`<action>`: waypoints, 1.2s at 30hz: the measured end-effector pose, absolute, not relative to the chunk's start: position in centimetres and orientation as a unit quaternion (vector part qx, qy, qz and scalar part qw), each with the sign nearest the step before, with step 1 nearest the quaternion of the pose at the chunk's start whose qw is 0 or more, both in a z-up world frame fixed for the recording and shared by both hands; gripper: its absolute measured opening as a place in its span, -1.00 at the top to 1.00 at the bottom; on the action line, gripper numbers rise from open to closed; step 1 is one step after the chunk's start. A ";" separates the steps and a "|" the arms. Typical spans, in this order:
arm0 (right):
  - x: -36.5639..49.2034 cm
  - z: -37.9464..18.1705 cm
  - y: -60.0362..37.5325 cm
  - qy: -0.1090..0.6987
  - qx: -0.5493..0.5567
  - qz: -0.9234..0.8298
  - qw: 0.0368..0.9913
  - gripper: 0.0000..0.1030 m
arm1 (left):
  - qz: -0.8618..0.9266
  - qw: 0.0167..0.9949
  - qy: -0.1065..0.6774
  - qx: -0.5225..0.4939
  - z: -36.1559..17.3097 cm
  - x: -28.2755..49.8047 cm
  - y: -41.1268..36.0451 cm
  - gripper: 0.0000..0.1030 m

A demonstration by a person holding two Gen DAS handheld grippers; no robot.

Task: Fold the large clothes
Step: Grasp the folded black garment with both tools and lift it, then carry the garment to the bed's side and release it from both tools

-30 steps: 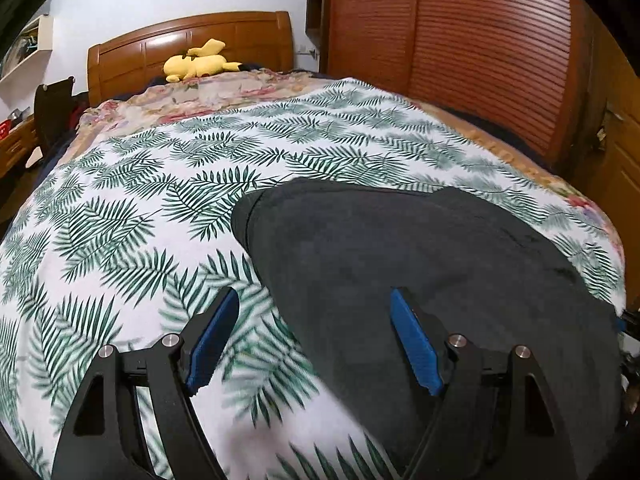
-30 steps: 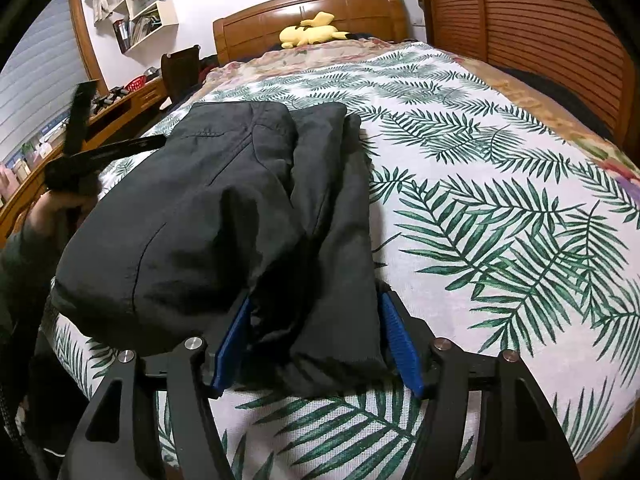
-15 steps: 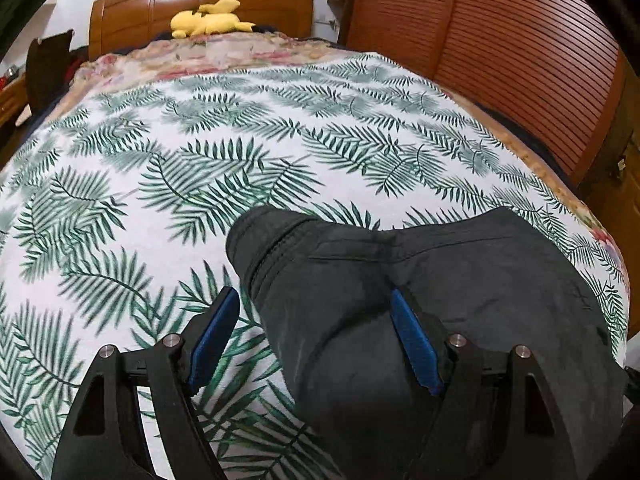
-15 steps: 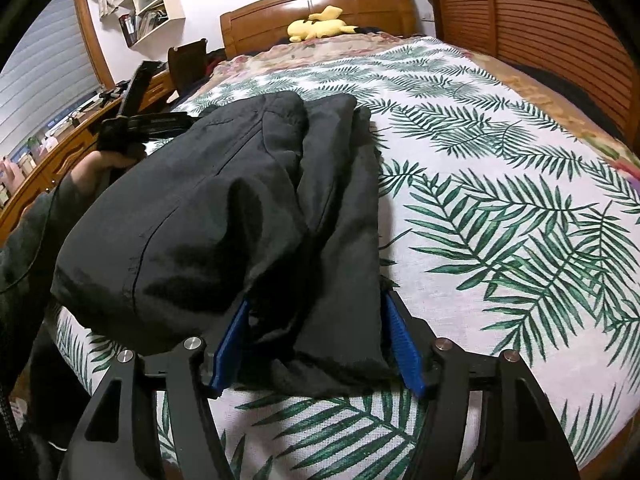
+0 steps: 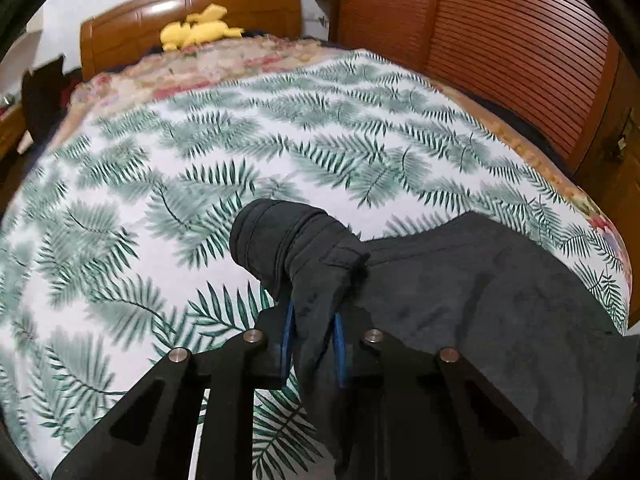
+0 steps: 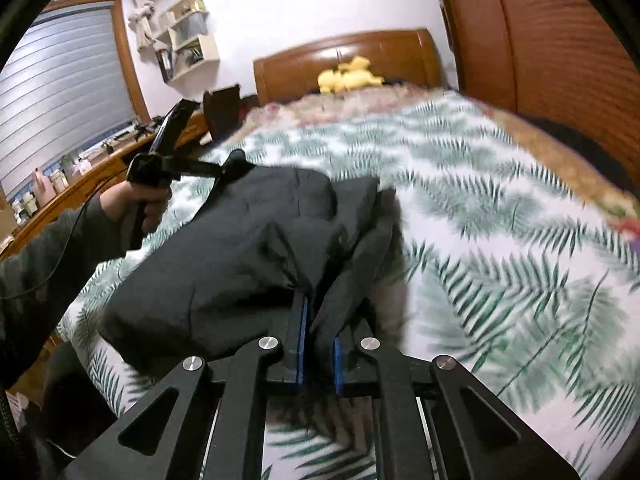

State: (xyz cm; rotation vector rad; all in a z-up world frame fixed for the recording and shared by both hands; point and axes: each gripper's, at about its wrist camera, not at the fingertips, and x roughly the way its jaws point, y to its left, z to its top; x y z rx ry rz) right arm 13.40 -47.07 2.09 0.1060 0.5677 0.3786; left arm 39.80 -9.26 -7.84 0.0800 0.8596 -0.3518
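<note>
Gripping the dark garment [image 5: 460, 292] on the bed [image 5: 240, 152], left gripper [image 5: 311, 330] and right gripper [image 6: 319, 330] fingers both clench bunched fabric.

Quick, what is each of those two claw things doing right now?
Left gripper: closed, pinching the black garment.
Right gripper: closed, pinching the same garment.

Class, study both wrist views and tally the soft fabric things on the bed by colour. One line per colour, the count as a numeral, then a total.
Dark grey: 1, the dark grey folded garment, clamped by the left gripper and the right gripper
Yellow: 1, the yellow plush toy by the wooden headboard
White and green: 1, the palm-leaf print bedspread
Total: 3
</note>
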 end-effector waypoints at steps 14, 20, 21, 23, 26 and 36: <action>11.7 6.9 -63.7 0.226 0.014 0.069 0.972 0.86 | -0.238 0.915 0.317 0.078 0.6 36.3 -27.7 0.67; 8.5 10.0 -73.6 0.210 -0.020 -0.052 0.976 0.86 | -0.307 0.903 0.290 0.082 2.7 35.4 -40.2 0.67; 8.0 10.3 -75.4 0.210 -0.017 -0.073 0.975 0.86 | -0.317 0.899 0.289 0.085 3.0 35.3 -42.1 0.67; 7.0 10.5 -78.4 0.214 -0.018 -0.116 0.970 0.86 | -0.339 0.891 0.291 0.087 3.1 35.2 -45.6 0.67; 5.7 9.6 -81.2 0.224 -0.006 -0.159 0.962 0.85 | -0.360 0.881 0.289 0.105 2.8 34.4 -49.6 0.67; 5.1 8.6 -80.8 0.245 0.003 -0.239 0.940 -0.06 | -0.366 0.872 0.295 0.135 1.7 31.7 -49.5 -0.06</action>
